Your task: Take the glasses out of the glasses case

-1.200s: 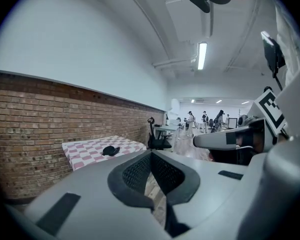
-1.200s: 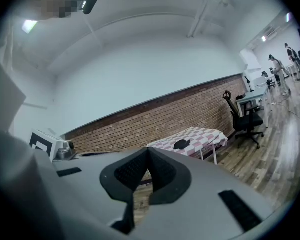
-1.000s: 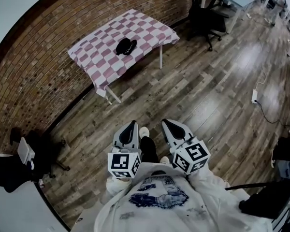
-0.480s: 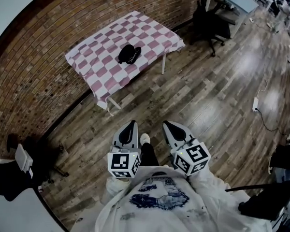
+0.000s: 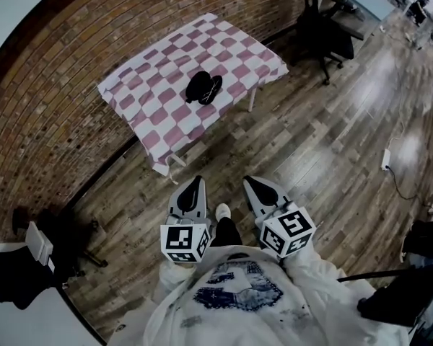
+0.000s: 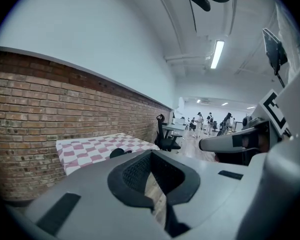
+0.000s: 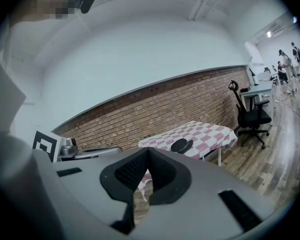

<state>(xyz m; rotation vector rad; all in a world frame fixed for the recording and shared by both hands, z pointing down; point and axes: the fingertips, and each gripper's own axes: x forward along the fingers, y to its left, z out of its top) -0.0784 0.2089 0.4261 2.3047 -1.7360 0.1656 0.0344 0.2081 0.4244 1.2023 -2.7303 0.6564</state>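
Observation:
A black glasses case (image 5: 203,87) lies open on a table with a pink-and-white checked cloth (image 5: 148,85), against the brick wall. The glasses themselves I cannot make out. The case also shows small and far off in the left gripper view (image 6: 117,153) and the right gripper view (image 7: 181,145). Both grippers are held side by side close to the person's chest, well short of the table over the wooden floor. My left gripper (image 5: 194,187) is shut and empty. My right gripper (image 5: 252,184) is shut too, nothing between its jaws.
A black office chair (image 5: 330,31) stands right of the table, desks beyond it. A power strip with cable (image 5: 387,158) lies on the wood floor at right. Dark equipment (image 5: 14,280) sits at the lower left by the wall.
The person has walked toward the table: it and the case now sit closer and lower in the head view. Both grippers stay shut in front of the chest.

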